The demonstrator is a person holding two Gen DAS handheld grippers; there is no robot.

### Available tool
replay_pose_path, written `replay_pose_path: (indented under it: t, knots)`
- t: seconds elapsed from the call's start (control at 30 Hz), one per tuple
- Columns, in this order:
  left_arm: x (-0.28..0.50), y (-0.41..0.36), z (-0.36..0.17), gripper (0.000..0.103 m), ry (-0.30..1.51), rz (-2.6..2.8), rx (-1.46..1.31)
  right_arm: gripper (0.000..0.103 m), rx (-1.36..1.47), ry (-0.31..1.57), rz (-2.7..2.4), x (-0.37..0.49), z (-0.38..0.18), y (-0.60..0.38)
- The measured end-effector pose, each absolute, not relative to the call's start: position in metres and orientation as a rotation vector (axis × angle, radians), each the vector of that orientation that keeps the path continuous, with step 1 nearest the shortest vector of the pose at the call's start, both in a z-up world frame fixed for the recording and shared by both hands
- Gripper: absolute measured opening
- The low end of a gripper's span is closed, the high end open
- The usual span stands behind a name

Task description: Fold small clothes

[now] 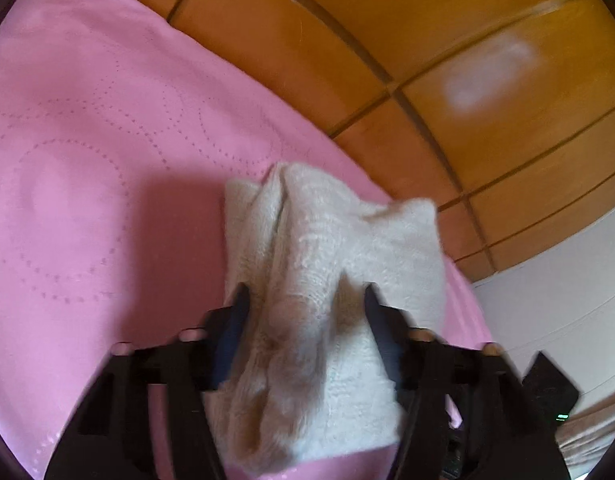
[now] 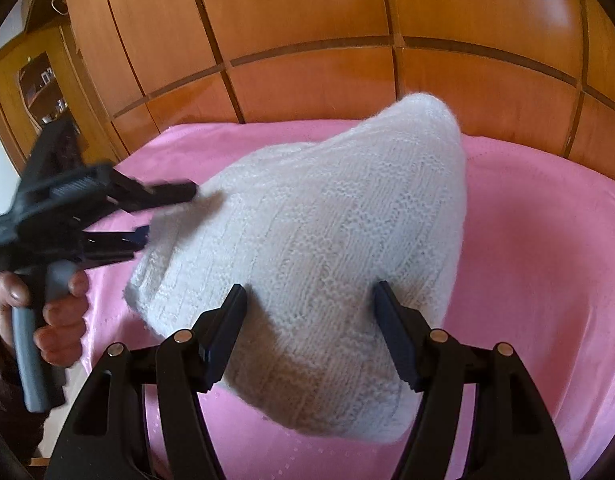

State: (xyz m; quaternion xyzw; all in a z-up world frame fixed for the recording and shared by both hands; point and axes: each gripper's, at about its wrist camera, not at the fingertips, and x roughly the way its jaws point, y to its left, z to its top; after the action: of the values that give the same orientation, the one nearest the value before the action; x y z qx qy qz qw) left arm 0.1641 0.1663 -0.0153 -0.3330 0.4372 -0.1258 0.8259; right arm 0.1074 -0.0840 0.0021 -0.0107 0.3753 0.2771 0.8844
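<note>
Right wrist view looks over a pink bedspread [image 2: 539, 264] stitched with dotted curves, spread across a bed that ends at a panelled wooden wardrobe [image 2: 307, 20] filling the background; at the far left a glazed wooden cabinet [image 2: 35, 84] stands beside it. Nearest the lens, the right gripper [image 2: 309, 300] has its two black fingers set apart with a white knitted garment [image 2: 319, 216] bulging up between them; whether the pads actually press the wool cannot be told. The garment is lifted off the bedspread, its long axis running from the near lower edge up and away to the right, where a rounded end points toward the wardrobe. On its left edge the left gripper [image 2: 169, 210], held by the person's left hand [image 2: 55, 308] around a grey handle, reaches in sideways with its fingers closed over a fold of the knit.

From the left wrist view, the left gripper [image 1: 305, 304] straddles a bunched ridge of the same garment [image 1: 331, 240], the cloth gathered between the fingers and running away from the lens. Beyond lie the bedspread [image 1: 87, 120] and the wardrobe panels [image 1: 467, 20], with a pale wall [image 1: 567, 300] at right.
</note>
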Motion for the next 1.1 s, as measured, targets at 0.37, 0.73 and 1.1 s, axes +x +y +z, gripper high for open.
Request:
replay_pose_path:
  t: [0.37, 0.73, 1.1]
  knots:
    - [0.139, 0.162, -0.005, 0.013, 0.86, -0.056, -0.477, 0.067, -0.129, 0.807, 0.607, 0.109, -0.005, -0.048]
    - [0.129, 0.136, 0.016, 0.042, 0.76, 0.008, -0.372, 0.081, -0.022, 0.783, 0.699, 0.148, 0.057, -0.072]
    - [0.137, 0.119, 0.006, 0.042, 0.81, 0.0, -0.3, 0.071, -0.035, 0.954, 0.587, 0.254, 0.028, -0.053]
